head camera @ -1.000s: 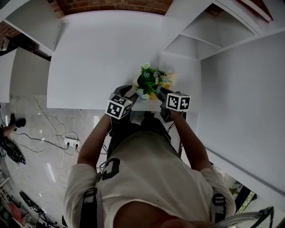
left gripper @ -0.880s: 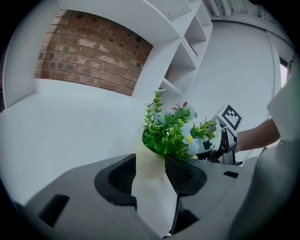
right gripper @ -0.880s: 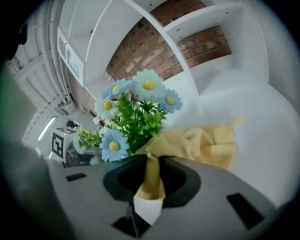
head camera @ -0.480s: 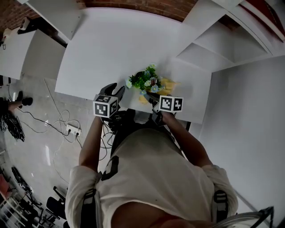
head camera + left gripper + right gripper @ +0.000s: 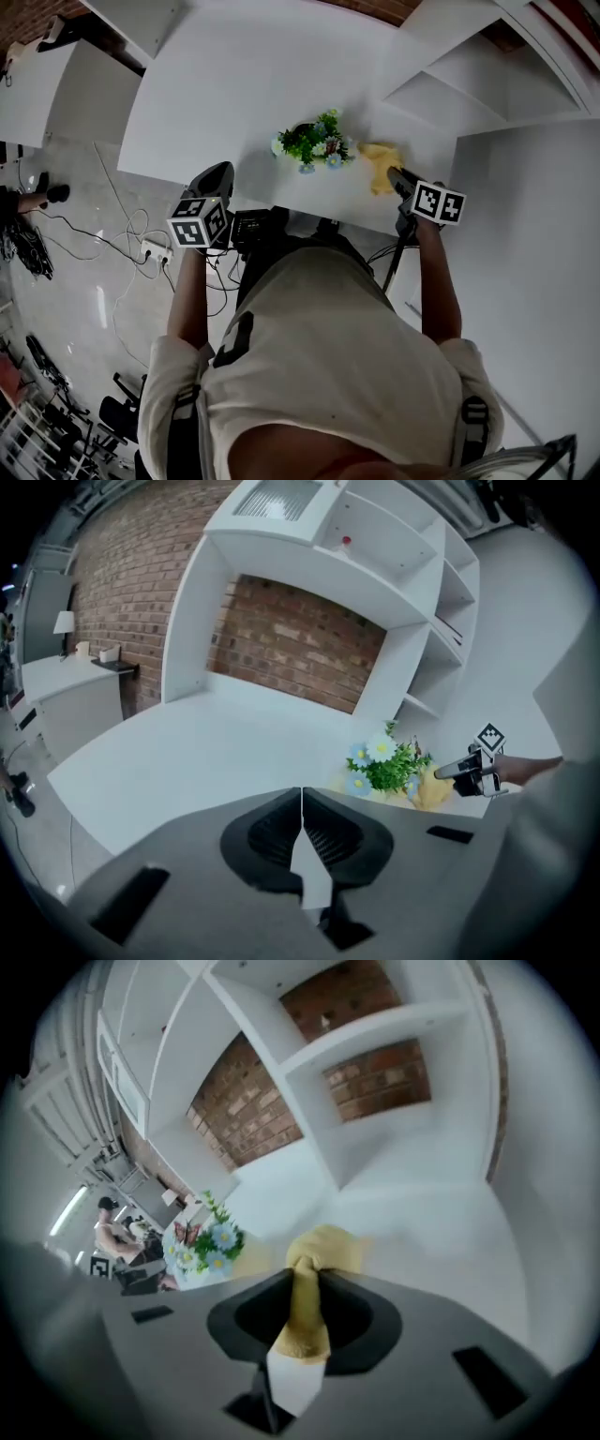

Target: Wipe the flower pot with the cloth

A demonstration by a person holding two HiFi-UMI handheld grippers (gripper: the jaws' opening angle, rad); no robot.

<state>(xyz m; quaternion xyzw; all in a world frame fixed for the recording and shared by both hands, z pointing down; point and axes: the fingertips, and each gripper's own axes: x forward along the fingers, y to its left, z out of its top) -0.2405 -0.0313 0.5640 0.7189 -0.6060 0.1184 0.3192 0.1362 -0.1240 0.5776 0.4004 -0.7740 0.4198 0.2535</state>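
Observation:
The flower pot (image 5: pixel 314 145), full of green leaves and small blue and white flowers, stands near the front edge of the white table (image 5: pixel 234 103). Just to its right lies the bunched yellow cloth (image 5: pixel 379 164); my right gripper (image 5: pixel 398 180) is shut on its near end. In the right gripper view the cloth (image 5: pixel 309 1293) fills the gap between the jaws, and the pot (image 5: pixel 202 1251) stands to the left. My left gripper (image 5: pixel 214 176) hangs over the table's front edge, left of the pot. Its jaws have just closed and now meet with nothing between them (image 5: pixel 301 799).
A white shelf unit (image 5: pixel 450 84) rises at the table's back right, against a brick wall (image 5: pixel 300 658). Left of the table, cables and a power strip (image 5: pixel 150 248) lie on the tiled floor. Another white counter (image 5: pixel 47 94) stands at the far left.
Both grippers have drawn away from the pot: the left one back and to the left, its jaws closing, the right one to the right with the cloth in it.

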